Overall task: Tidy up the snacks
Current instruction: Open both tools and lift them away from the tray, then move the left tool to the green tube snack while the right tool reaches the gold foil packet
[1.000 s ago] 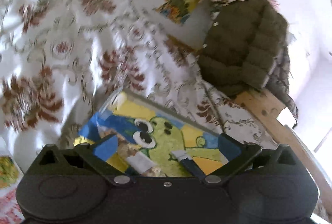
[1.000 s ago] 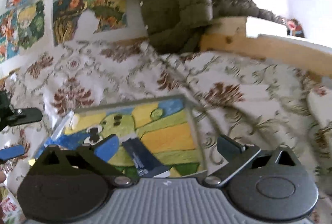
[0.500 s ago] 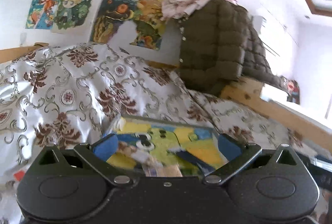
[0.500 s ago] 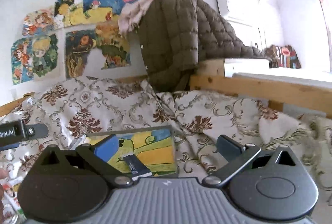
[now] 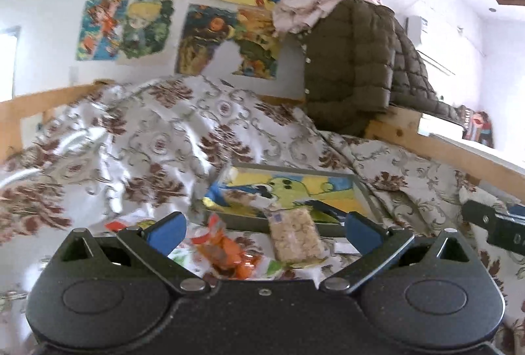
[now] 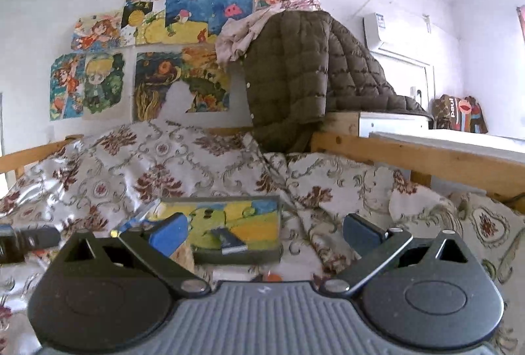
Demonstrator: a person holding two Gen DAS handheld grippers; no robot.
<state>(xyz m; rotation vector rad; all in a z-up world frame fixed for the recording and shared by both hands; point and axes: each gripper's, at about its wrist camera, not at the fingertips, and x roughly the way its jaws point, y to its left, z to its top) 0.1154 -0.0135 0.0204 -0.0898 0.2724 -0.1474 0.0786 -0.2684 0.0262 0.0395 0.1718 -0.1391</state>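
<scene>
Left gripper (image 5: 264, 227) fingers spread, empty. Cracker packet (image 5: 297, 235) on bed between them, leaning on tray (image 5: 369, 200) front rim at 12 o'clock. Orange packet (image 5: 226, 253) beside, 9 o'clock. Right gripper (image 6: 262, 232) likewise released. Advice: pinch cracker packet mid-body, gently, avoid crushing; lift clear over rim.

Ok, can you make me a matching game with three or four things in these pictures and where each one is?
Things:
1. orange snack packet
2. clear pack of pale puffed snacks
3. dark blue packet
4. brown puffy jacket

Places:
A. hanging over the wooden bed end
B. inside the painted tray
C. on the bedspread, left of the pale pack
D. on the bedspread, leaning on the tray's front edge

Pairs: 1-C, 2-D, 3-B, 4-A
</scene>
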